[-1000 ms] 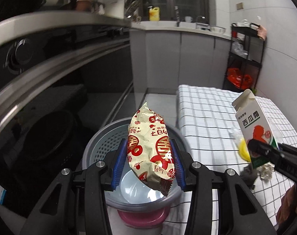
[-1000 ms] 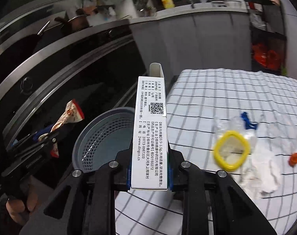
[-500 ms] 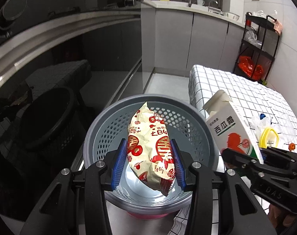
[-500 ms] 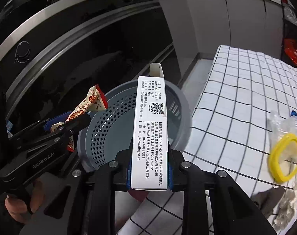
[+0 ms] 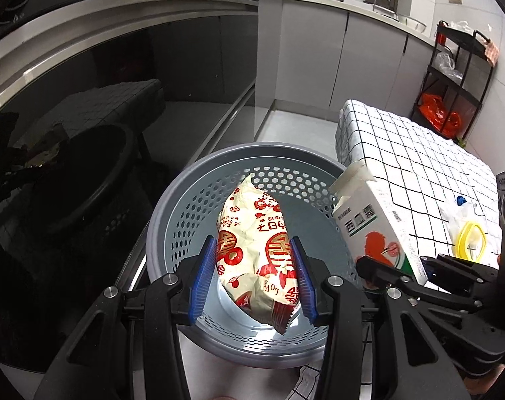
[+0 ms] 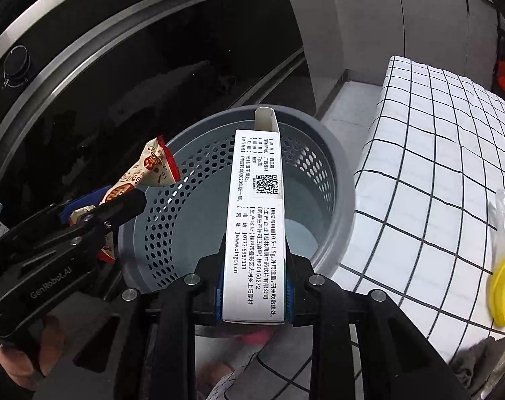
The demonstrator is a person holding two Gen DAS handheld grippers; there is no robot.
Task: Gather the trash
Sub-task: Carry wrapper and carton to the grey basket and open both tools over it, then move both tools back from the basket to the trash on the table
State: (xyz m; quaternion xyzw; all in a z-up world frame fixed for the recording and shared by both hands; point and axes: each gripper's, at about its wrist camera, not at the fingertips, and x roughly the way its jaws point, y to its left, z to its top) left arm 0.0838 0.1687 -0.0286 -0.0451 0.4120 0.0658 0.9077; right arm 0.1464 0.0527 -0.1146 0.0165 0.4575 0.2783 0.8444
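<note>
Over the round gray basket (image 5: pixel 185 220) is where we hold our left gripper (image 5: pixel 254 280) in the left wrist view. Its two blue pads squeeze the sides of a puffy snack packet (image 5: pixel 255 250) with red and white print, so the packet hangs tip-up with nothing under it but the basket's pale floor. We hold it there, we think, so it can drop straight in when we let go. The basket has little holes all around its wall and sits just beside the table with the black and white checked cloth (image 5: pixel 415 153). On our right side we see the right gripper (image 5: pixel 390 271) clamped on a white medicine box (image 5: pixel 372 230) with a red and green picture, tilted over the basket's rim. More trash waits on the cloth: a yellow ring (image 5: pixel 470 241) and a clear plastic bag (image 5: pixel 455 208). From the right wrist view, the right gripper (image 6: pixel 254 285) pinches the narrow sides of the medicine box (image 6: pixel 255 230), and the long printed face looks up at us. The box's open flap points out over the basket (image 6: pixel 342 196), which looks empty inside. The left gripper (image 6: pixel 119 206) comes in from the left with the snack packet (image 6: pixel 145 173) sticking up over the rim. A hand (image 6: pixel 29 350) grips its handle low in the corner. Both things sit above the basket because that is where the trash goes. We guess neither has been dropped yet.
</note>
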